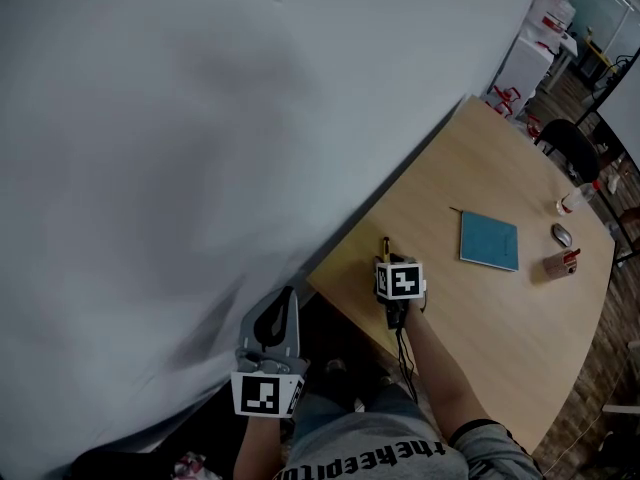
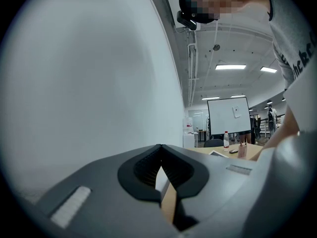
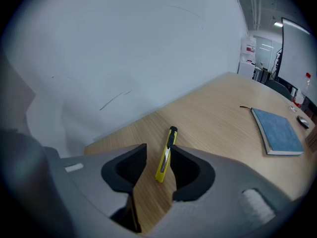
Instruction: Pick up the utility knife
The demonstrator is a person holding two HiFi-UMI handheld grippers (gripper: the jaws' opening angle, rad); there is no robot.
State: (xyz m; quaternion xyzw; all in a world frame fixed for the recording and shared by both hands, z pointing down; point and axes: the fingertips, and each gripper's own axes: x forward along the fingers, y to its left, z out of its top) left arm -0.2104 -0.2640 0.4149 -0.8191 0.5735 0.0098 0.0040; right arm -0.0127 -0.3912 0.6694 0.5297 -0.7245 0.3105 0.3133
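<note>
The yellow utility knife (image 3: 166, 155) with a black slider lies flat on the wooden table (image 3: 213, 113), close to the table's near corner and the grey wall. My right gripper (image 3: 159, 150) points down over it, open, with the knife's lower end between the pads, nearer the right one; neither pad presses on it. In the head view only the knife's tip (image 1: 386, 247) shows past the right gripper (image 1: 390, 264). My left gripper (image 1: 289, 296) hangs off the table beside the wall, pointing level, and its pads (image 2: 148, 165) meet at the tips with nothing between them.
A blue notebook (image 1: 489, 240) lies mid-table, with a mouse (image 1: 562, 235), a small brown box (image 1: 560, 264) and a bottle (image 1: 575, 200) beyond it. A black chair (image 1: 570, 148) stands at the far end. The grey wall (image 1: 200, 168) runs along the table's left side.
</note>
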